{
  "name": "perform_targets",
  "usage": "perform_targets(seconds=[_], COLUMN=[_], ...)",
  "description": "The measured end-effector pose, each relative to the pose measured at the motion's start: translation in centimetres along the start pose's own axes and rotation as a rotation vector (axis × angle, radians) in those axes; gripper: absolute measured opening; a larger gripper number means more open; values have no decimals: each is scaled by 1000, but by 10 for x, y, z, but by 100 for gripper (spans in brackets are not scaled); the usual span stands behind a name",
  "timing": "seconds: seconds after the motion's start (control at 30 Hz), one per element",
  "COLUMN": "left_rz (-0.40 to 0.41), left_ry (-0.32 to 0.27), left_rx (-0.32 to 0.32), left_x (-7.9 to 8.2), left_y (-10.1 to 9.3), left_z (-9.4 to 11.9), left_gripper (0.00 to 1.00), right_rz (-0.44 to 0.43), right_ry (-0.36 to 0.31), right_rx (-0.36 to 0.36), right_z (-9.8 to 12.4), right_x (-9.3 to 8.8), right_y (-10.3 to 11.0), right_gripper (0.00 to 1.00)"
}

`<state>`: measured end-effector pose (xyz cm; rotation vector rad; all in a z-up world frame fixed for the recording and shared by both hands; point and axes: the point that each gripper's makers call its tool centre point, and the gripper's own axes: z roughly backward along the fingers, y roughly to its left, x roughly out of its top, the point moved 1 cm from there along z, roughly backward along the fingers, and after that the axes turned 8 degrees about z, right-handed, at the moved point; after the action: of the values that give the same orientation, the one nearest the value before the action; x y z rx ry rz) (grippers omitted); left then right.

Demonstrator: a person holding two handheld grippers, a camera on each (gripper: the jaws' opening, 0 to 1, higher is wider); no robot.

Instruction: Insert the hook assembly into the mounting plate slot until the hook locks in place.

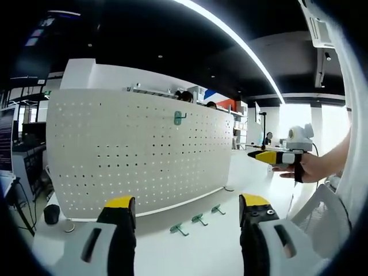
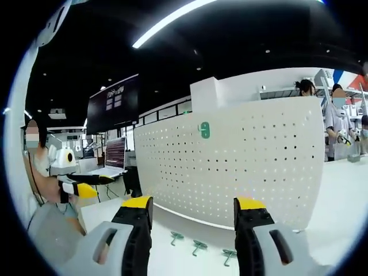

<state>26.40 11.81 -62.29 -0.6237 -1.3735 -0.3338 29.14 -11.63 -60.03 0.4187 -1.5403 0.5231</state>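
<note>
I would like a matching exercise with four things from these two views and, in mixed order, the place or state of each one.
Things:
1. pegboard
2. mounted green hook
3. three loose green hooks
4. left gripper

Places or states:
A. lying on the white table in front of the board
B. open, holding nothing
C. standing upright on the table
D. hanging high on the board

Pairs: 1-C, 2-D, 3-A, 4-B

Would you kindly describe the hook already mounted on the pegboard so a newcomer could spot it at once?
Find the large white perforated pegboard standing upright on the white table. High on its face, near the top edge, a single small green hook hangs from the holes. Unlike the three matching green hooks lying loose on the table at the board's foot, it alone sits on the board.
</note>
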Motion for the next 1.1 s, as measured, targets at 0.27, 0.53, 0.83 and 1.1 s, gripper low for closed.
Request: perform_targets(seconds=[0.27,0.53,0.83,1.1], left_rz=[3,4,9,6], left_ry=[8,11,12,15], left_rx=[3,3,6,0], left_x=[-2,-3,-4,-4], left_y=[1,2,3,1], left_z=[0,0,1,0], left_gripper=[75,75,75,75], right_rz=[-11,-18,-20,-16], right_ry=[7,15,20,22], right_rx=[-2,-8,-15,-11], right_z=[6,11,15,15], right_x=[-7,-14,-16,-16], right_y=[3,4,3,5], right_gripper=[55,55,55,55])
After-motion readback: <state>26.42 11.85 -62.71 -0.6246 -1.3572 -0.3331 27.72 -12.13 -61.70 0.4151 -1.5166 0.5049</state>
